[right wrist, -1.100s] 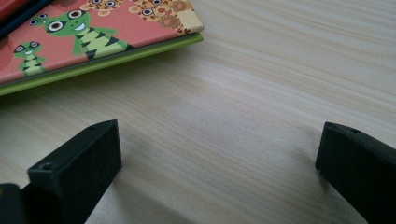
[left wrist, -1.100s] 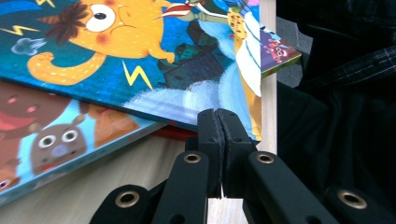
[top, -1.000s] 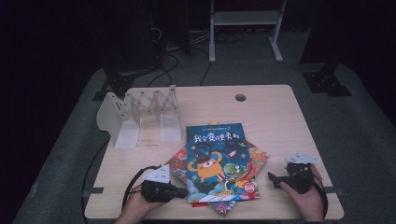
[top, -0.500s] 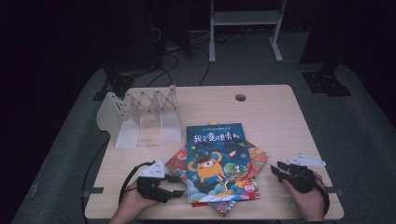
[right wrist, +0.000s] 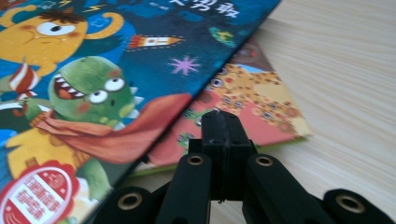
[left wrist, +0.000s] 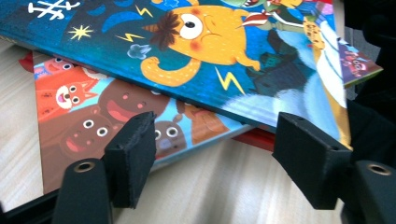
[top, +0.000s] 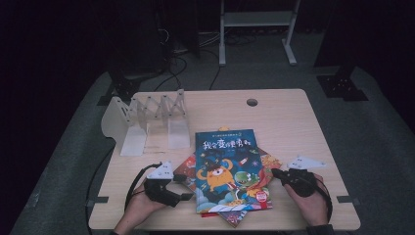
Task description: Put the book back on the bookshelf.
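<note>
A blue picture book with a yellow monster lies on top of other thin picture books near the table's front edge. My left gripper lies at the pile's left edge. Its jaws have just been opening and stand open, with bare table and the corner of a brown-monster book between them, the pads off it. My right gripper is at the pile's right edge. Its jaws have just been closing and are shut pad to pad, nothing between them, just before the orange lower book.
A white folding rack stands at the table's back left. The wooden table has a cable hole near its far edge. A metal stand is on the floor beyond.
The left gripper's jaws went from shut to open. The right gripper's jaws closed, and that gripper shifted a little left toward the books. The books have not moved.
</note>
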The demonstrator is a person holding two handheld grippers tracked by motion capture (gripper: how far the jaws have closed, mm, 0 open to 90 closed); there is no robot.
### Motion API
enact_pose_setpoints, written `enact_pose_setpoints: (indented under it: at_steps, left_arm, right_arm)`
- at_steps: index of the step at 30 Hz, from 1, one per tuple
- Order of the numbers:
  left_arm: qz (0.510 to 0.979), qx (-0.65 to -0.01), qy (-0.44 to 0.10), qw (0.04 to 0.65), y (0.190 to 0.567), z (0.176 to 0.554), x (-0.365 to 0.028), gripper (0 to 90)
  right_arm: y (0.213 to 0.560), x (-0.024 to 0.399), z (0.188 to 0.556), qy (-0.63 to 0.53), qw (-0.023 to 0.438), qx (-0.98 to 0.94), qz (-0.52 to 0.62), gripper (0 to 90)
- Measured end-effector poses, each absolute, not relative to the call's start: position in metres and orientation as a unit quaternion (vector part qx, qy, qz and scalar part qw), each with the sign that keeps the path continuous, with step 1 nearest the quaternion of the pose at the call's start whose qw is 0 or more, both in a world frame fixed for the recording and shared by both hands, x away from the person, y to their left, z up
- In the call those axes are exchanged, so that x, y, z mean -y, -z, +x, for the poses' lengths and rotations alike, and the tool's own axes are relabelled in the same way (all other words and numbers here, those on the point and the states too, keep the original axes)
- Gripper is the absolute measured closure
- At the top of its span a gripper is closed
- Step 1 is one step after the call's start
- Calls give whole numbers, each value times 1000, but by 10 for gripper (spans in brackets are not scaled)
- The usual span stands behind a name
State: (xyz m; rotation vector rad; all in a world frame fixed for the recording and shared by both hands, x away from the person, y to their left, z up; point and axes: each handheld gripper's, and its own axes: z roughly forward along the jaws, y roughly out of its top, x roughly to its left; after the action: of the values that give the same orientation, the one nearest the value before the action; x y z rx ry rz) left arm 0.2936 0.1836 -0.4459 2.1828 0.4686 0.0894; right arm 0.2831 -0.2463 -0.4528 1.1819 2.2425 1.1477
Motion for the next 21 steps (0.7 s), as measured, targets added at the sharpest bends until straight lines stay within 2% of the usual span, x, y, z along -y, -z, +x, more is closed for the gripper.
enact_pose_setpoints:
  at_steps: [5,18,21]
  left_arm:
    - [879,-186,-32,438,448,298,-175,237]
    - [878,-166,-7,449,450,298,-164,225]
    - [881,-166,-15,442,449,296,-163,212]
  right_arm:
    - [456,238,291,-405,170,-798,413,894]
    - [456,226,298,-406,163,-805,401,897]
    - [456,220,299,-405,163,-808,395,897]
